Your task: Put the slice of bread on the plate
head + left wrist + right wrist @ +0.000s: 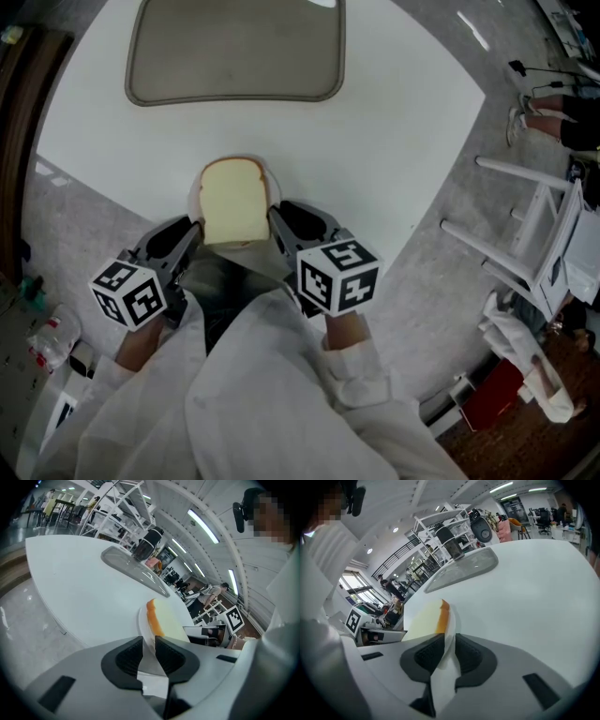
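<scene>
A pale slice of bread [232, 202] with a brown crust lies flat on a small white plate [195, 190] at the near edge of the white table [394, 141]. My left gripper [194, 232] is shut on the plate's left rim and my right gripper [276, 221] on its right rim. In the left gripper view the jaws [149, 648] pinch the plate's rim [141, 619], with the bread [164, 623] just beyond. The right gripper view has the same grip [449, 651] on the rim [452, 620], beside the bread [424, 618]. I cannot tell whether the plate rests on the table.
A large grey tray [234, 52] lies at the table's far side. White folding furniture [539, 220] and a draped cloth [525, 352] stand on the floor to the right. A person's feet [525, 112] show at far right. My white sleeves fill the bottom.
</scene>
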`<state>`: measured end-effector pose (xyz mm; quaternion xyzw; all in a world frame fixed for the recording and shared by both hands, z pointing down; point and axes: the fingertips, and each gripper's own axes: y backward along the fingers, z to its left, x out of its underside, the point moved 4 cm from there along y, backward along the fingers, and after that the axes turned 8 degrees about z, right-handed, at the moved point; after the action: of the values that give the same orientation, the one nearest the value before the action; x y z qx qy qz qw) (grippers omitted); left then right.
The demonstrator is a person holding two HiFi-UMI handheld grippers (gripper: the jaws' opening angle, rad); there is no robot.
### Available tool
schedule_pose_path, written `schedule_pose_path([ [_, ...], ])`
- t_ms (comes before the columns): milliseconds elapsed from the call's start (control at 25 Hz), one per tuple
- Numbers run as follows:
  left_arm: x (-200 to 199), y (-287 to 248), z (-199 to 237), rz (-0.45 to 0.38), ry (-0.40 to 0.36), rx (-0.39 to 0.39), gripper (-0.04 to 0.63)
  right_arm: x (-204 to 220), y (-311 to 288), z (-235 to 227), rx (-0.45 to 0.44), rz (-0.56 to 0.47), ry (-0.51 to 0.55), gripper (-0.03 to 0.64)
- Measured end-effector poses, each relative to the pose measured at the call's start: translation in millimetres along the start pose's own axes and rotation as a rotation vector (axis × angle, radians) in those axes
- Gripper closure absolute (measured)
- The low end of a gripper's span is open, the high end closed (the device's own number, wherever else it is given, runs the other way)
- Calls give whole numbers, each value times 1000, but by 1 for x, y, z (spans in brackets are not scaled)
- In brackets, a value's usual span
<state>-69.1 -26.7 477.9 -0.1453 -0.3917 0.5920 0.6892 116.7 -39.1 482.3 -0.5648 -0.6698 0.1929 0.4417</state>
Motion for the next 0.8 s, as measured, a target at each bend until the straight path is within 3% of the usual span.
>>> schedule_pose_path([
  [440,-3,3,2,-18,-2,8,517,0,-2,3,-14,34,-4,557],
  [800,-3,-2,2,25,24,56,522,1,0,0,22,30,-22,557],
])
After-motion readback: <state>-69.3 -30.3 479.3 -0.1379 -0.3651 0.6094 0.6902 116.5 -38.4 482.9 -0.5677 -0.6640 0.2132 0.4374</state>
